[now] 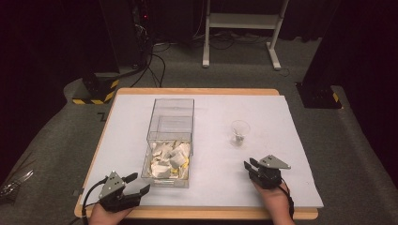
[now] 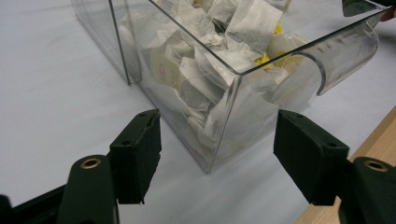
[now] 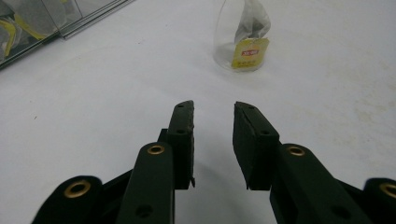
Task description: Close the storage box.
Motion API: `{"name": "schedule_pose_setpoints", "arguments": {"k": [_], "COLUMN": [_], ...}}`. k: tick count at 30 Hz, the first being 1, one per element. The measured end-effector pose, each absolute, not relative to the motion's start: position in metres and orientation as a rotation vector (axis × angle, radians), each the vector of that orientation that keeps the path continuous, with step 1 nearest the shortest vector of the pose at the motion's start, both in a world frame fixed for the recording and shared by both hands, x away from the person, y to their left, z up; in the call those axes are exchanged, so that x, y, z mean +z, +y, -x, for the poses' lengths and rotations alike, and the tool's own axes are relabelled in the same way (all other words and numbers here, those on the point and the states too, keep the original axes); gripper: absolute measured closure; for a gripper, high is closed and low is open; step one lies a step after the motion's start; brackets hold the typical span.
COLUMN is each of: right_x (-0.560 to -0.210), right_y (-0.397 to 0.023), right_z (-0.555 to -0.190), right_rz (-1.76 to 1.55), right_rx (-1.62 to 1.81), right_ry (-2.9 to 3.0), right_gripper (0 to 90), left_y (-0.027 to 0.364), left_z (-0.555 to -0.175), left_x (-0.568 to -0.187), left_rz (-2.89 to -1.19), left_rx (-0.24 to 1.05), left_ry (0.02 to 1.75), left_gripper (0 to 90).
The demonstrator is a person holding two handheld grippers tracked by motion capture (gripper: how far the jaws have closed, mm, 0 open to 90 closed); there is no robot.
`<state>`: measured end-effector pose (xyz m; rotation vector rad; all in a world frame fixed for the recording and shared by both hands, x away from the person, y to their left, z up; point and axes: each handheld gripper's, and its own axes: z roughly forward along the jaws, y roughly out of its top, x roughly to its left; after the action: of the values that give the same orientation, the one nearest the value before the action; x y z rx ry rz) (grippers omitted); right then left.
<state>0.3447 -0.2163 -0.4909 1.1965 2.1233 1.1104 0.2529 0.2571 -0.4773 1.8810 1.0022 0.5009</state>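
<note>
Left gripper [image 1: 135,183] sits at the near left corner of the table [image 1: 263,187], held in the person's left hand [image 1: 105,214]. Its jaws stand wide apart and grasp nothing; in the left gripper view they frame the near corner of the clear plastic box [image 2: 224,116] without touching it.

The clear plastic box [image 1: 170,140] lies left of the table's middle, long side running near to far. Its near half is packed with tea bags [image 1: 169,157], white paper with some yellow tags; the far half looks bare. In the left gripper view a curved clear flap [image 2: 345,51] shows on the near end wall.

A small clear glass [image 1: 240,133] stands upright right of the box and well apart from it, with one tea bag [image 3: 252,28] inside, its yellow tag [image 3: 250,52] against the wall.

Right gripper [image 1: 249,166] rests at the near right, held in the right hand [image 1: 276,201] and pointing toward the glass. Its jaws are released, narrowly parted, with nothing between them, well short of the glass [image 3: 243,37].
</note>
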Motion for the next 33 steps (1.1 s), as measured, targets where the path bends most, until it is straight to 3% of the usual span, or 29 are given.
{"name": "schedule_pose_setpoints", "arguments": {"k": [33], "right_x": [-0.496], "right_y": [-0.216], "right_z": [-0.346], "right_rz": [-1.209], "right_rx": [1.063], "right_ry": [2.145], "right_gripper": [66.8], "left_y": [0.235], "left_z": [-0.257], "left_x": [-0.483], "left_rz": [-1.892], "left_rx": [0.584], "left_ry": [0.988], "left_gripper": [37.2]}}
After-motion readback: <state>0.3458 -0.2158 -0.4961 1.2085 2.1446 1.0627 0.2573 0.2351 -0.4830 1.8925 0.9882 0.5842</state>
